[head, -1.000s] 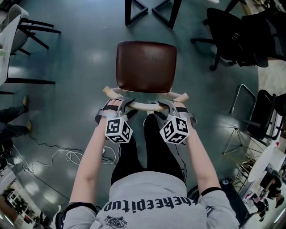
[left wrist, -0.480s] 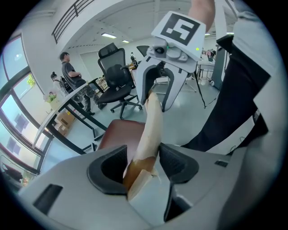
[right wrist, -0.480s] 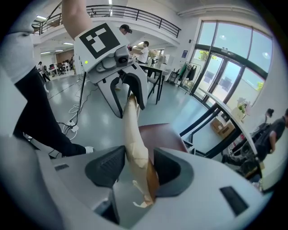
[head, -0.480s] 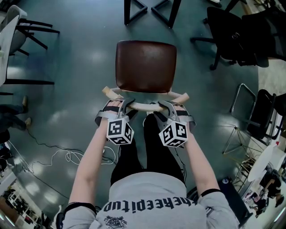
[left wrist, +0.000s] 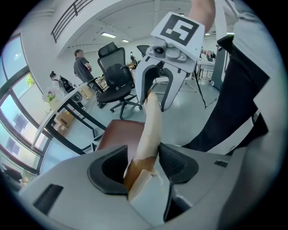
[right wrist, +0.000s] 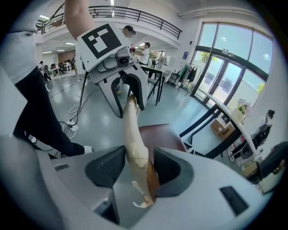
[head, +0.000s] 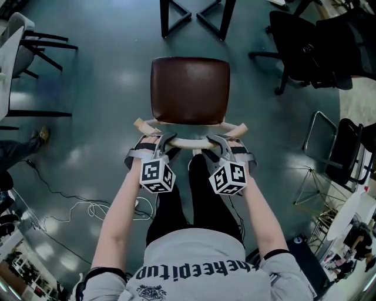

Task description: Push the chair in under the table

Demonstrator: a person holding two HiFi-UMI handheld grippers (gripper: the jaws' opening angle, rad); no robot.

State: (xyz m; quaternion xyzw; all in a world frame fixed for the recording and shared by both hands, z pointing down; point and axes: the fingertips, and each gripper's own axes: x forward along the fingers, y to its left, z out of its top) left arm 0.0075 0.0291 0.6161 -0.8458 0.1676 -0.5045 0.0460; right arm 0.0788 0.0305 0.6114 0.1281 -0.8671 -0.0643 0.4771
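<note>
The chair has a brown seat (head: 190,89) and a pale curved wooden backrest rail (head: 189,141), and it stands in front of me. The left gripper (head: 160,136) straddles the rail's left part and its jaws have just been closing. In the left gripper view the rail (left wrist: 150,121) runs between the pads, against one pad and a sliver off the other. The right gripper (head: 222,139) is shut on the rail's right part, and the rail (right wrist: 132,130) fills the gap between its pads. The black table legs (head: 194,17) stand beyond the seat.
Black office chairs (head: 305,47) stand at the upper right and a metal folding frame (head: 329,153) at the right. Another chair's dark legs (head: 41,41) are at the upper left. Cables (head: 88,206) lie on the grey floor at my left.
Both grippers stay on the backrest rail. The whole scene has slid slightly down in the head view. A foot at the left edge has shifted.
</note>
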